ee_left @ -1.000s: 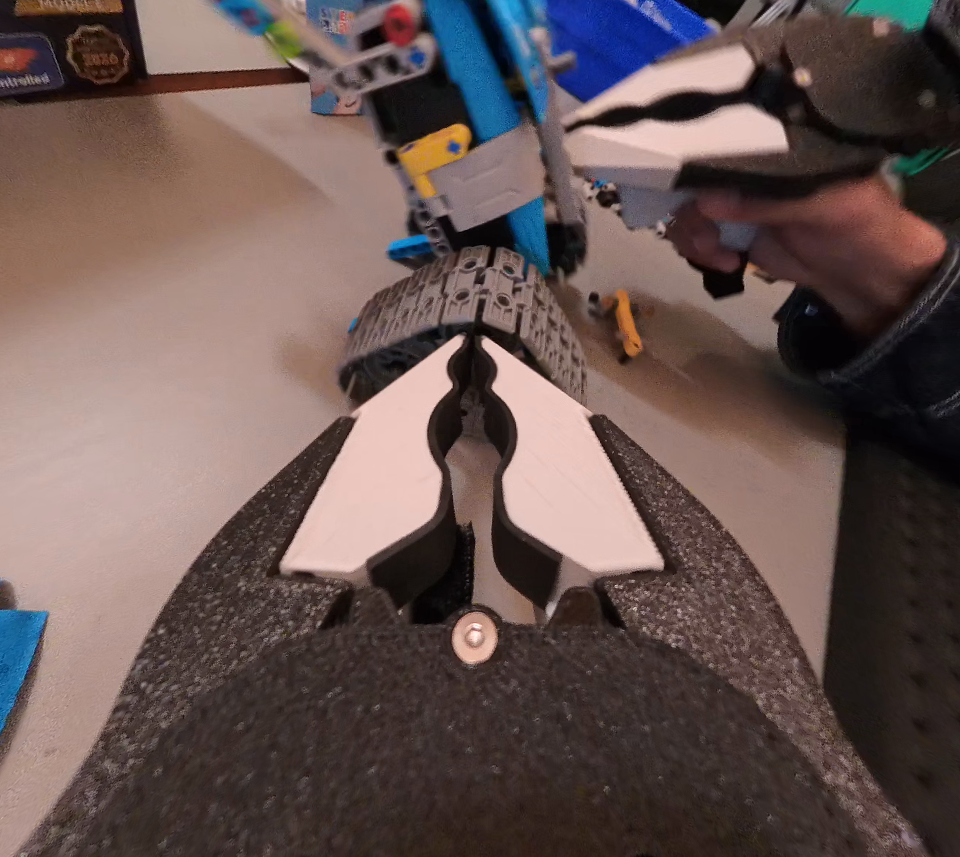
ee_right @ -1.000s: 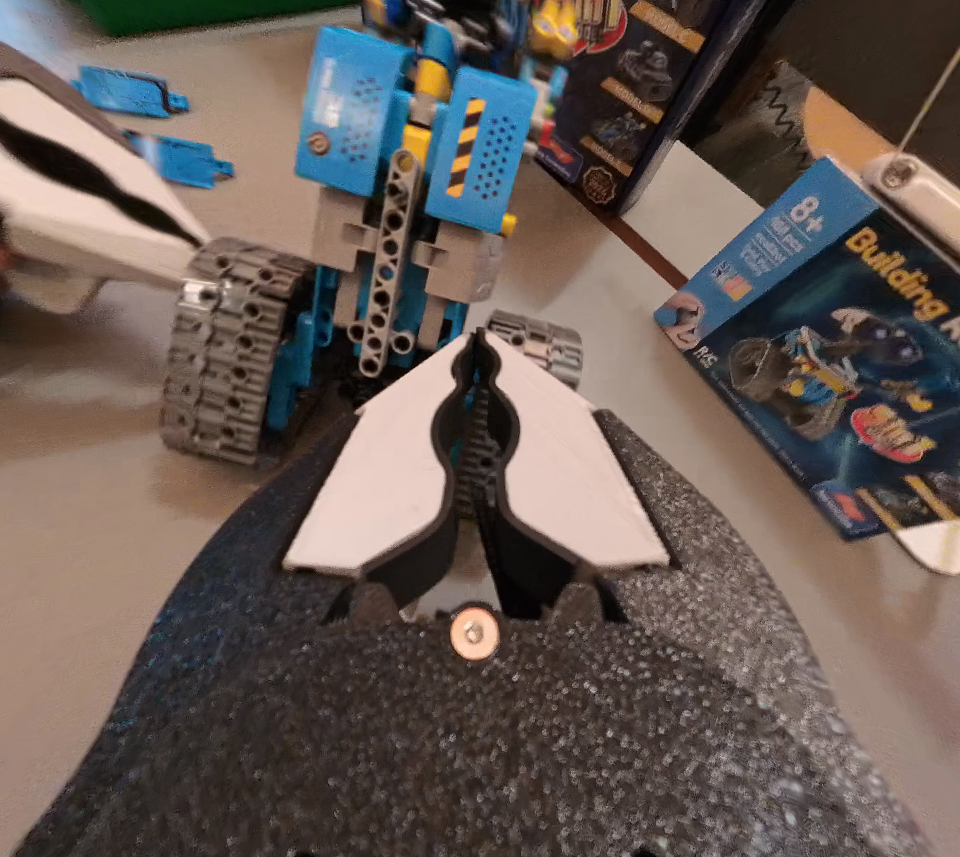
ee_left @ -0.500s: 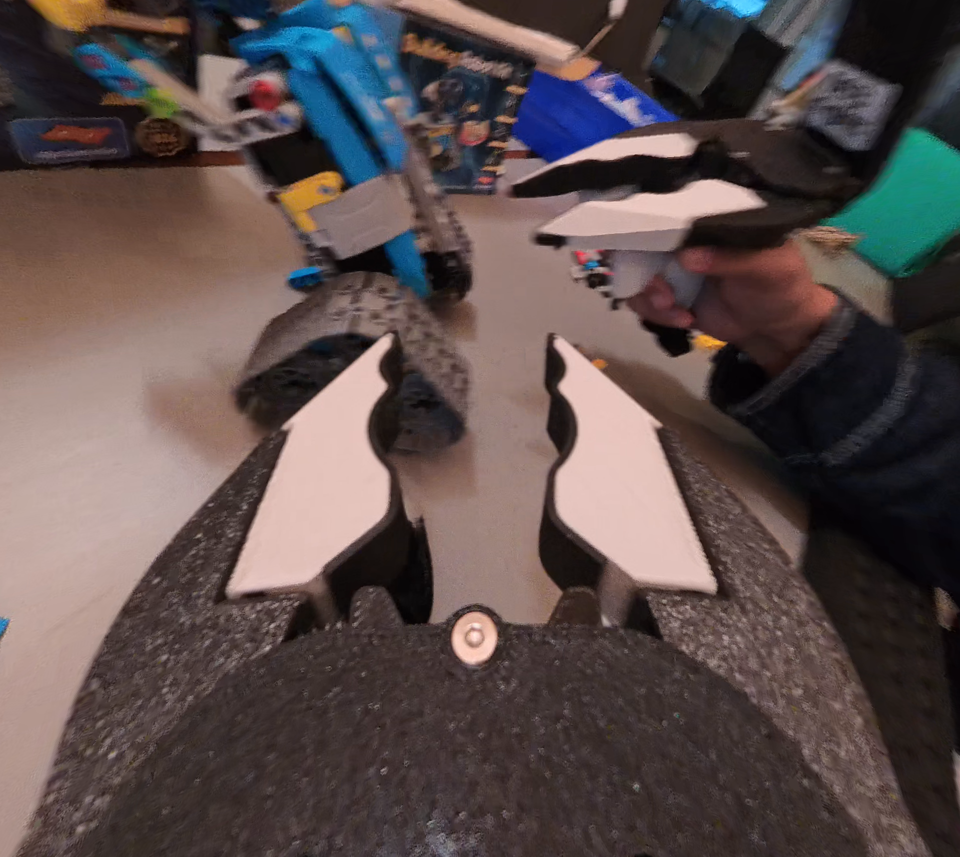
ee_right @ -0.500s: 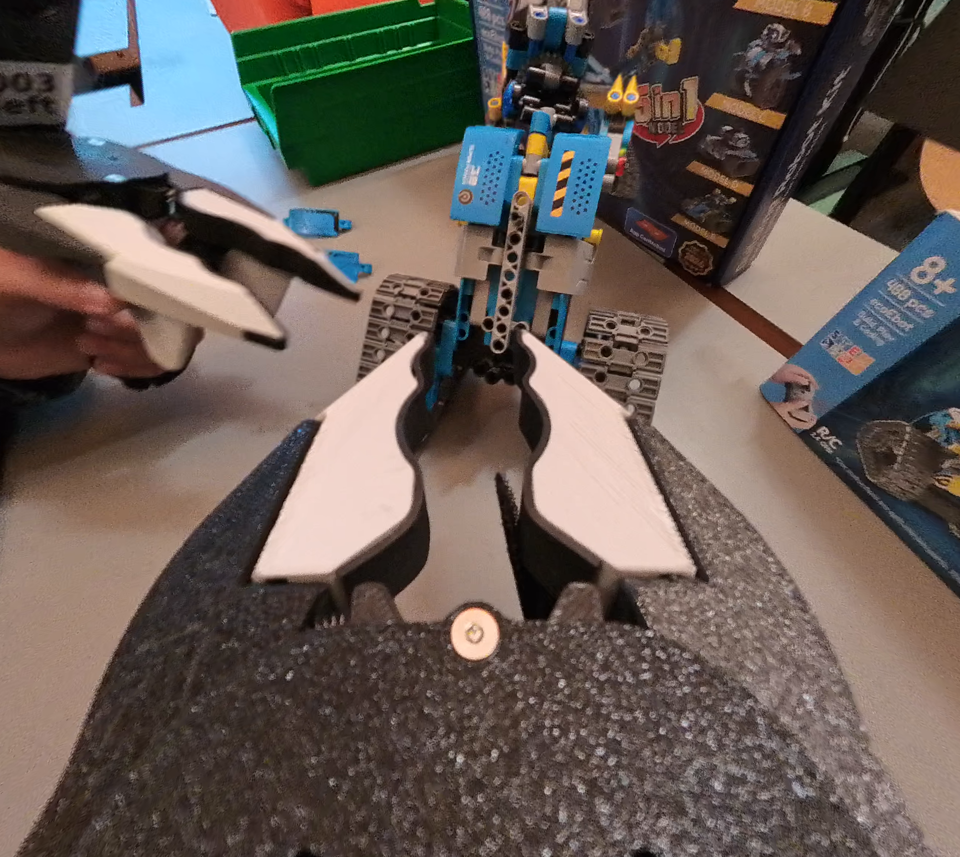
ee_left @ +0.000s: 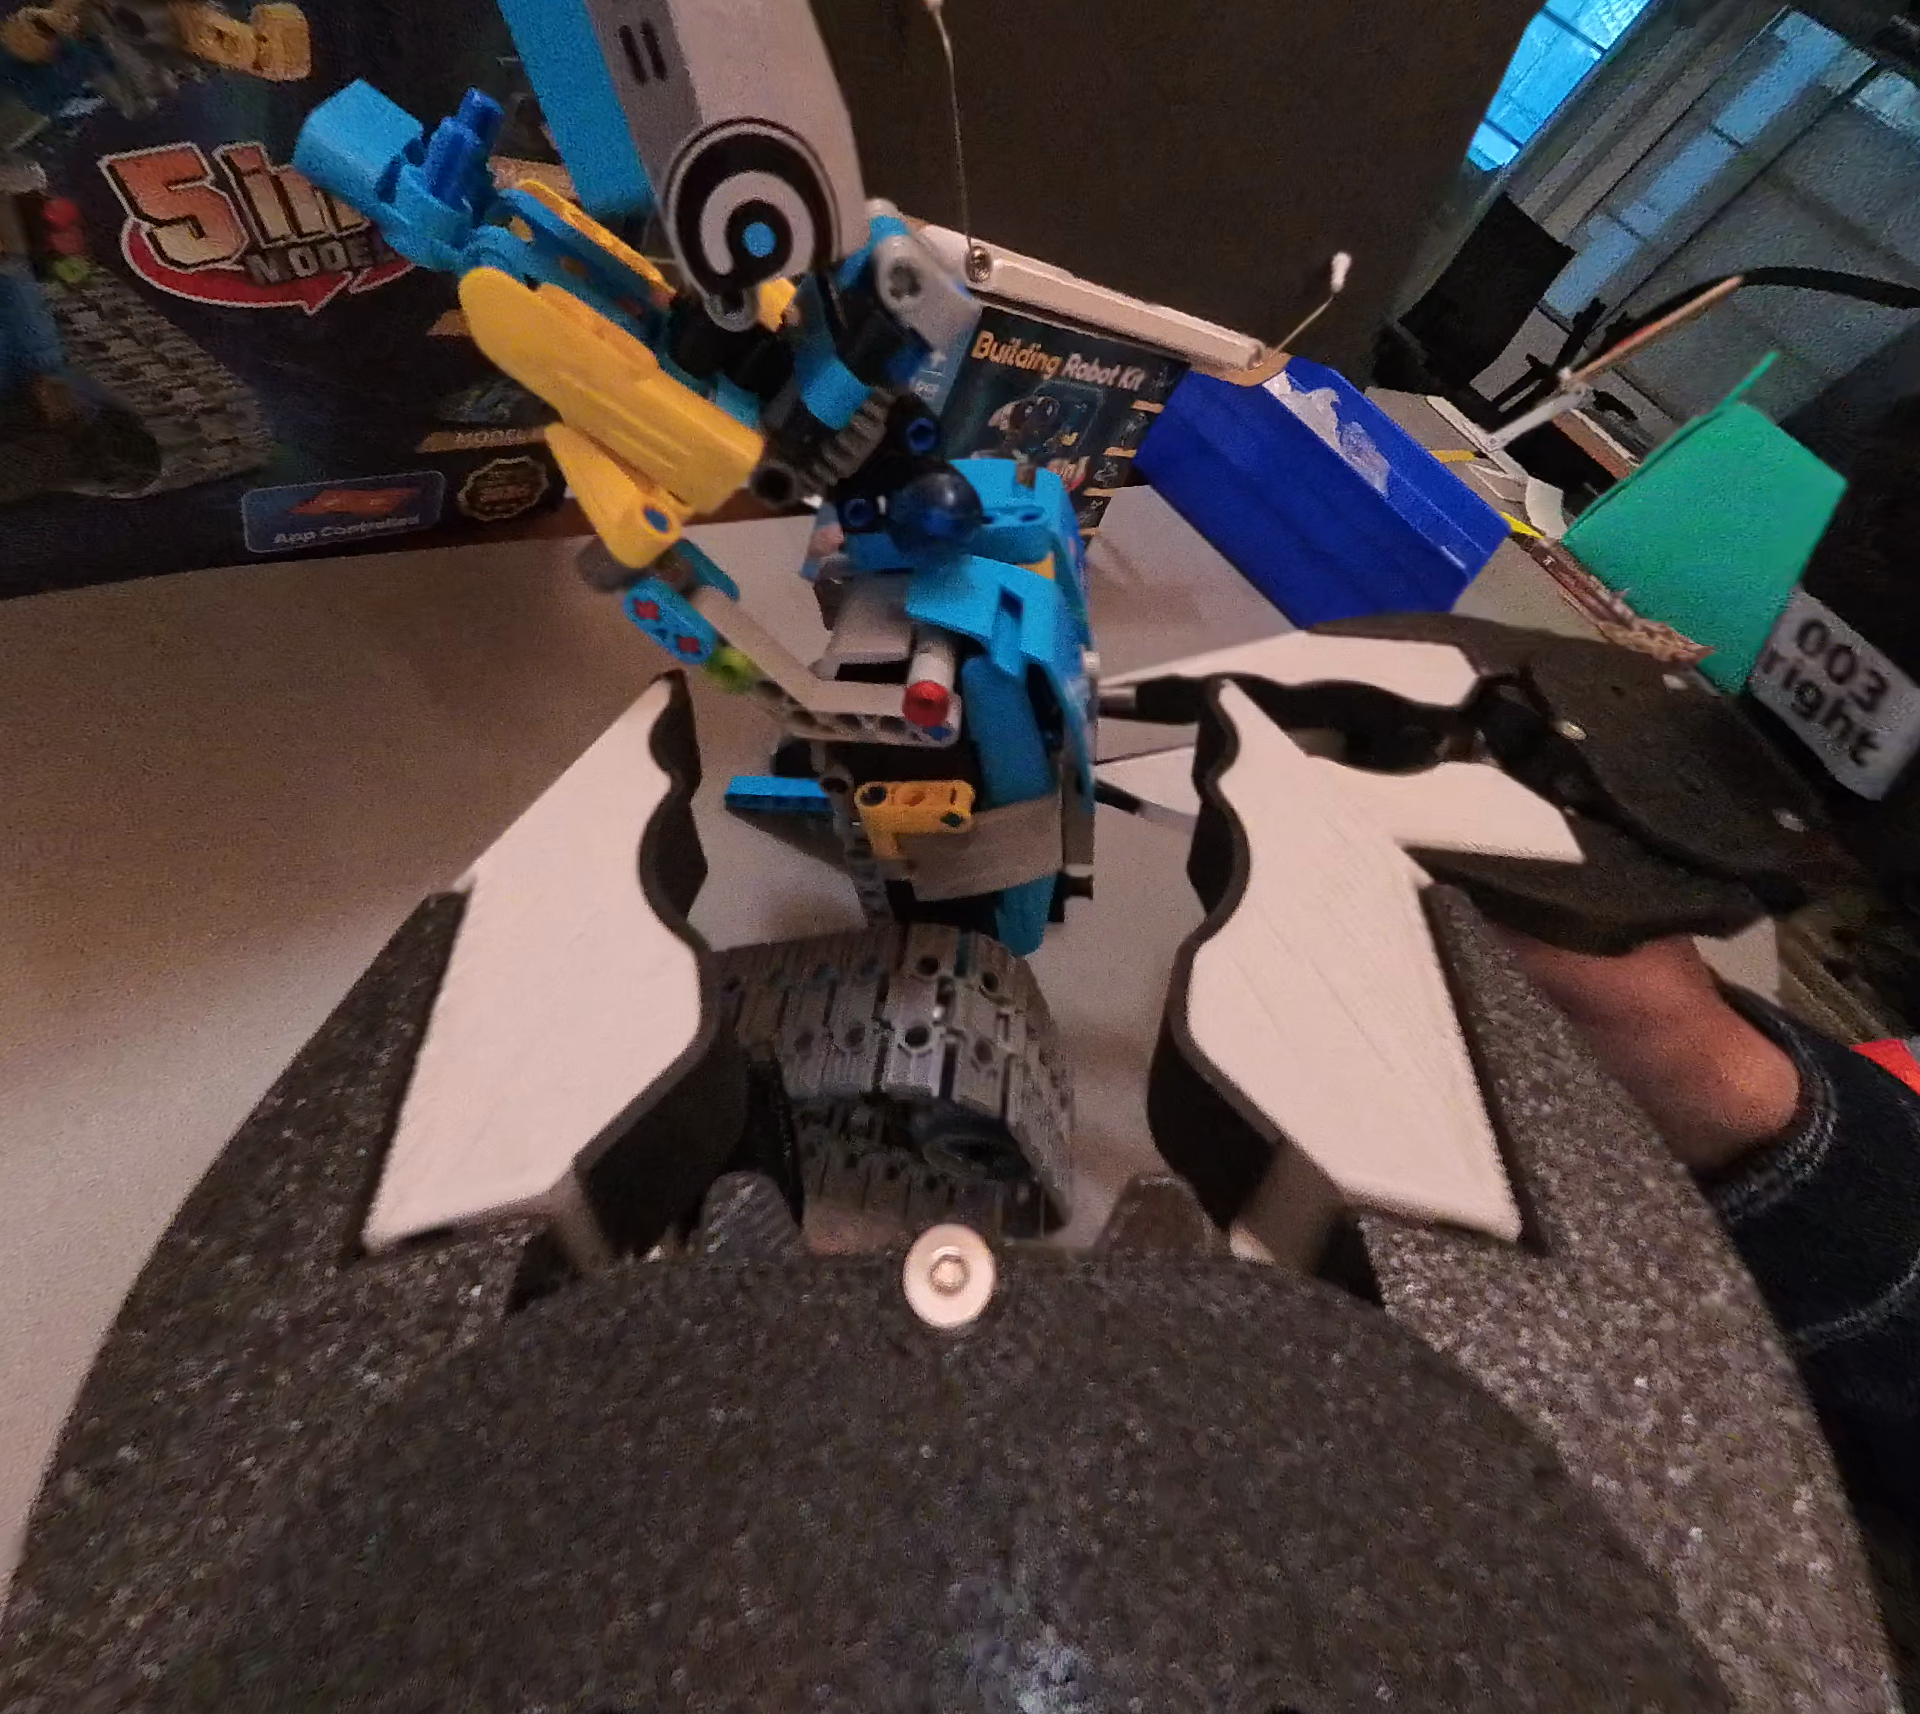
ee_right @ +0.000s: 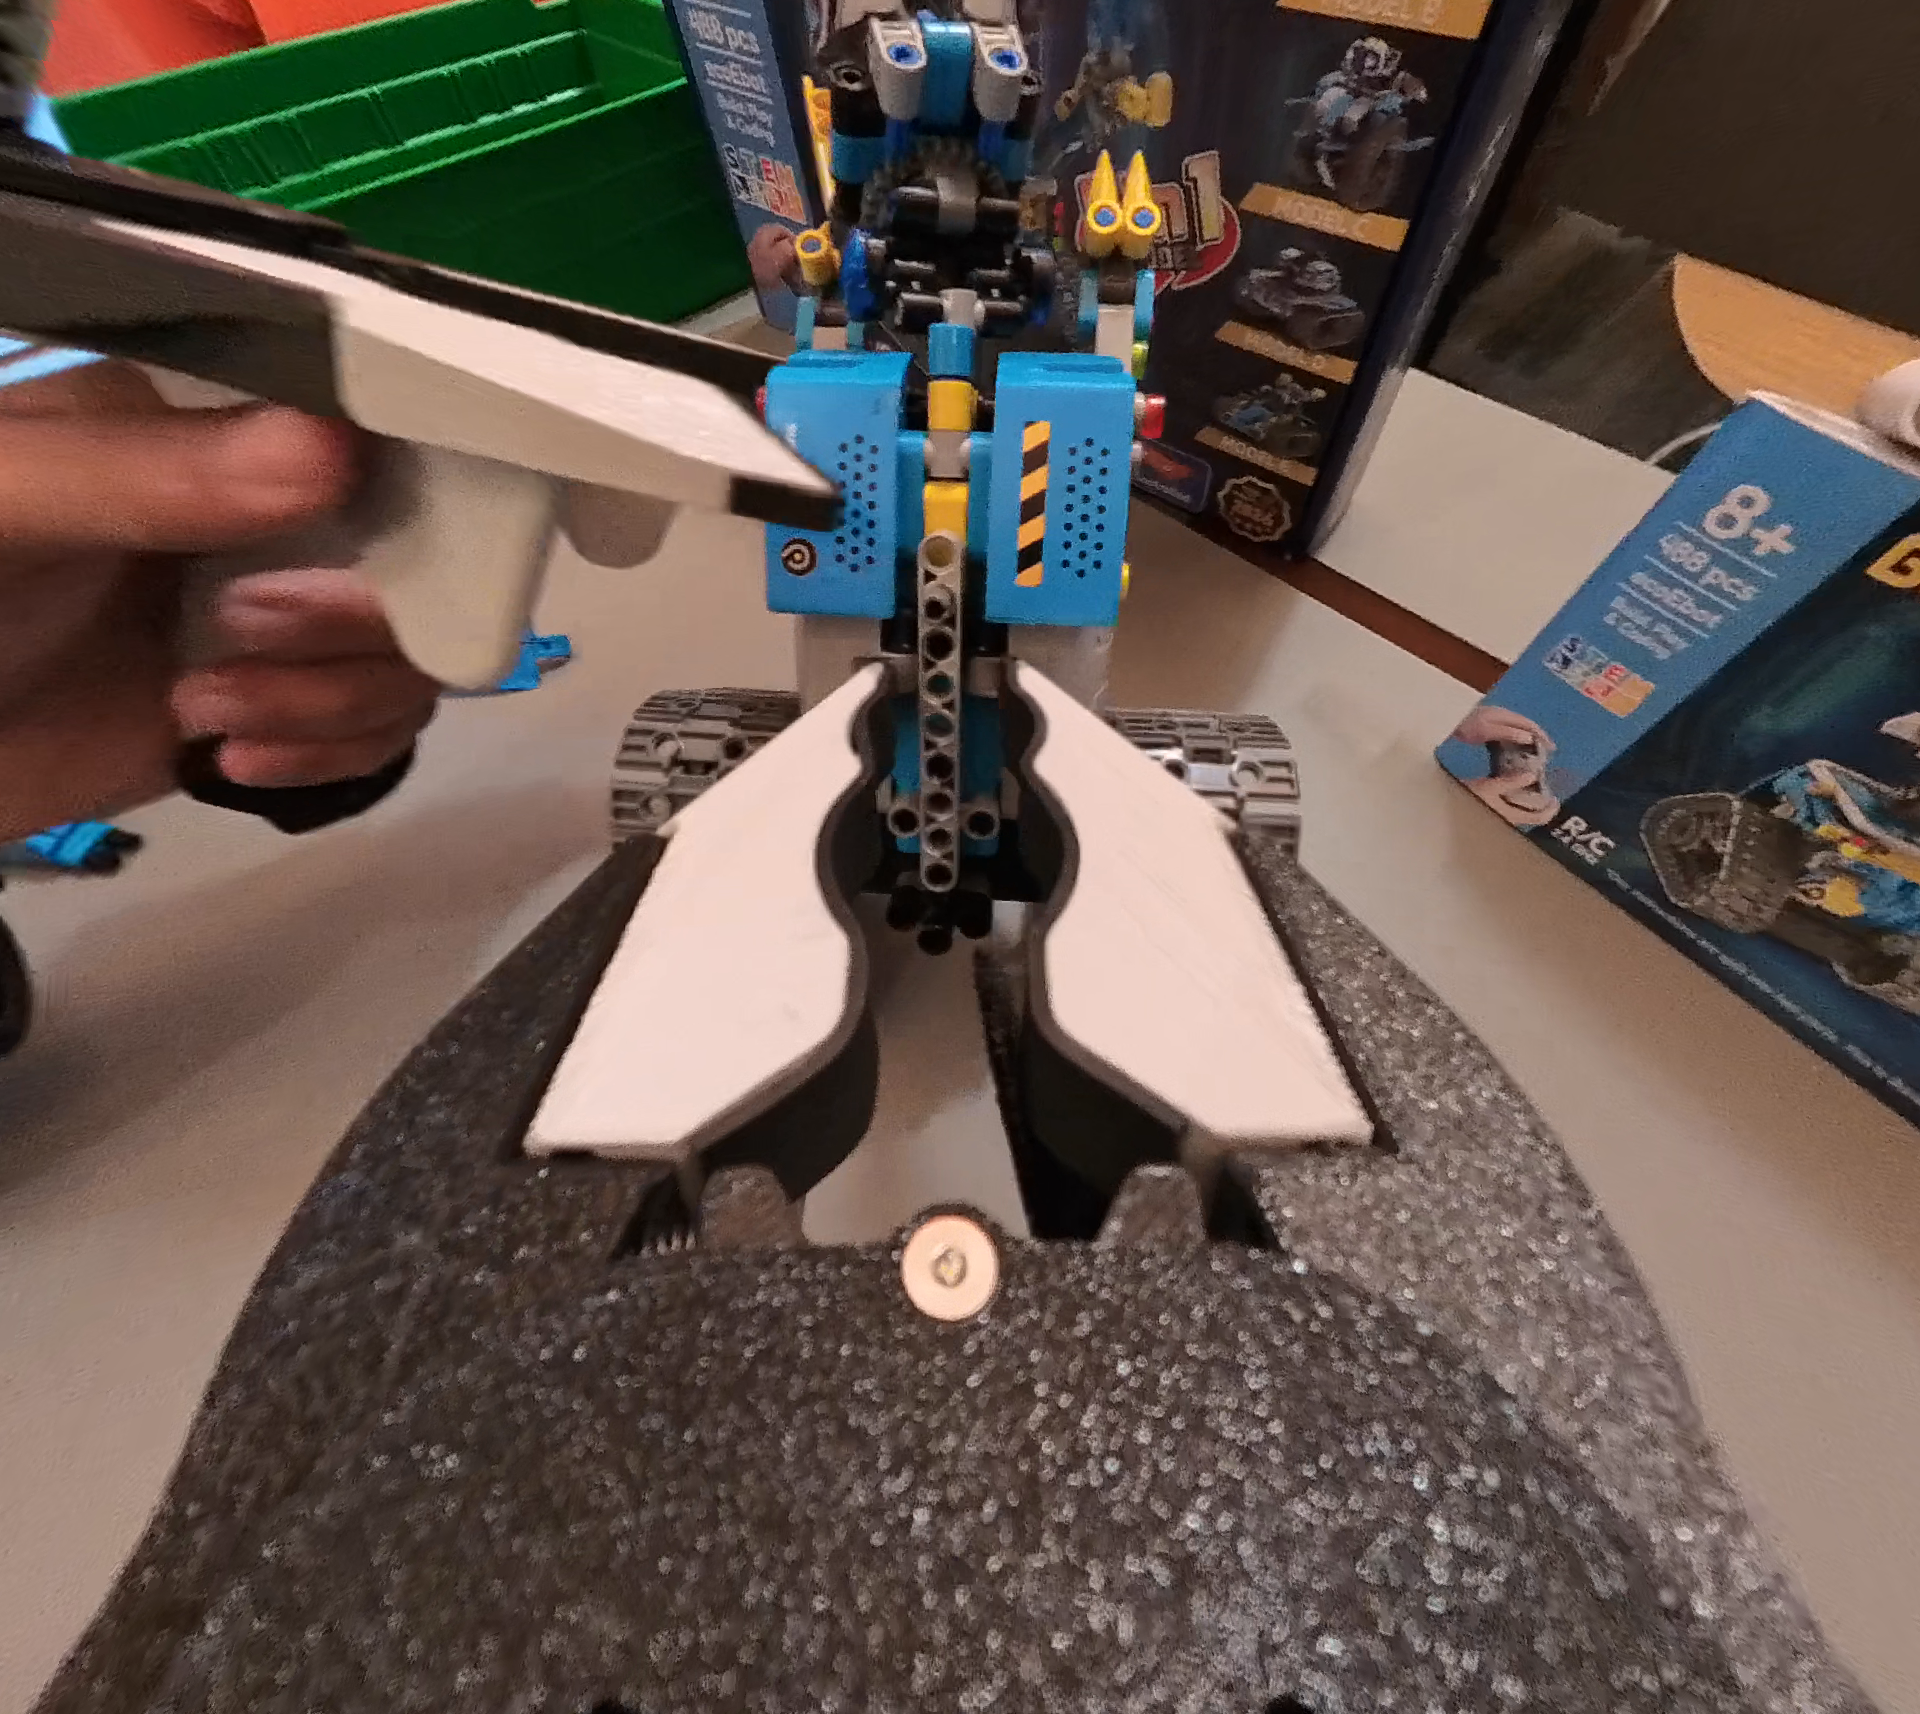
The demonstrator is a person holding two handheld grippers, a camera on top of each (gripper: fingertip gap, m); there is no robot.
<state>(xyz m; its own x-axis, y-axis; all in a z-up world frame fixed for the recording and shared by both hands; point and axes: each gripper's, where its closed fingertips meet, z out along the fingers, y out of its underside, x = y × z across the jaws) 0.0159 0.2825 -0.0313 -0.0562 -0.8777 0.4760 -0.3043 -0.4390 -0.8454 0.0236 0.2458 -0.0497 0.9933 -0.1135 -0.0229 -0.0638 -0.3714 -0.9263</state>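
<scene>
Green bin (ee_right: 416,147), blue bin (ee_left: 1309,490), kit boxes (ee_right: 1351,106).

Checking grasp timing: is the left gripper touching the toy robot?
Cannot tell. Left wrist view: left gripper open astride toy robot, no plain gap or contact.

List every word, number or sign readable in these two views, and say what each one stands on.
I do not copy out writing. These things bear it:
Large dark box standing behind the toy robot: big title, numbers and badges, legible.
Small blue box lying at right: numbers and small print, partly legible.
White tag on the right gripper: short print, legible.
</scene>
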